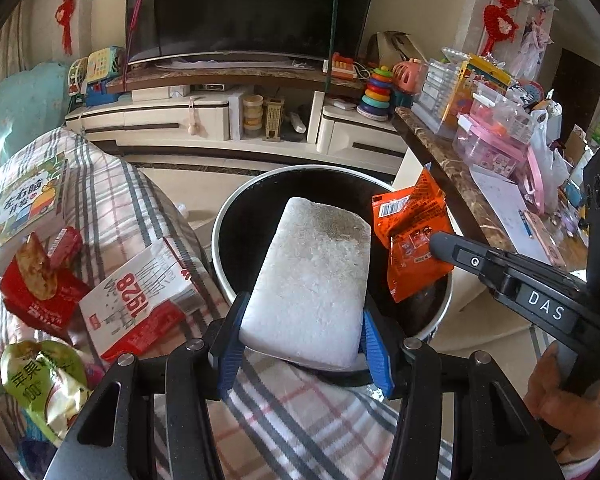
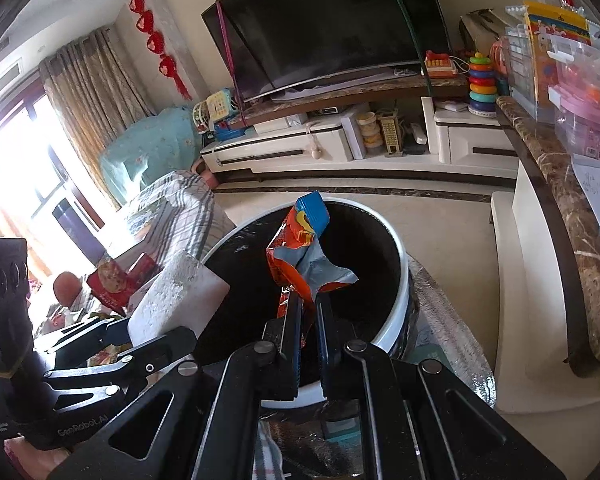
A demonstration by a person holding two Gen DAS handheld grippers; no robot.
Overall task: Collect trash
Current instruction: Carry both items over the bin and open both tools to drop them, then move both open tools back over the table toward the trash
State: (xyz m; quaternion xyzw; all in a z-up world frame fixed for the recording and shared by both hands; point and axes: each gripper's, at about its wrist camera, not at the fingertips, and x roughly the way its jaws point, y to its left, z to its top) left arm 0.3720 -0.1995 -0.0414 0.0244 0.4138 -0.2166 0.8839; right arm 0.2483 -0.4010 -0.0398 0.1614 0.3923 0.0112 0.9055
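Your left gripper (image 1: 302, 334) clamps the white foam block (image 1: 308, 280), light and crumbly, over the round black bin (image 1: 236, 216); right gripper (image 2: 306, 320) pinches the limp orange wrapper (image 2: 300, 256) low

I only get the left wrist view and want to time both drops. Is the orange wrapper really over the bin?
Observer: Yes. In the right wrist view the orange wrapper hangs over the bin's dark opening.
Operator: Is the right hand-held gripper firmly on it?
Observer: The right hand-held gripper is shut on the wrapper's lower edge, which is pinched between both fingers.
Operator: And my foam block?
Observer: The white foam block in the left hand-held gripper reaches the bin's left rim, only its far corner over the opening.
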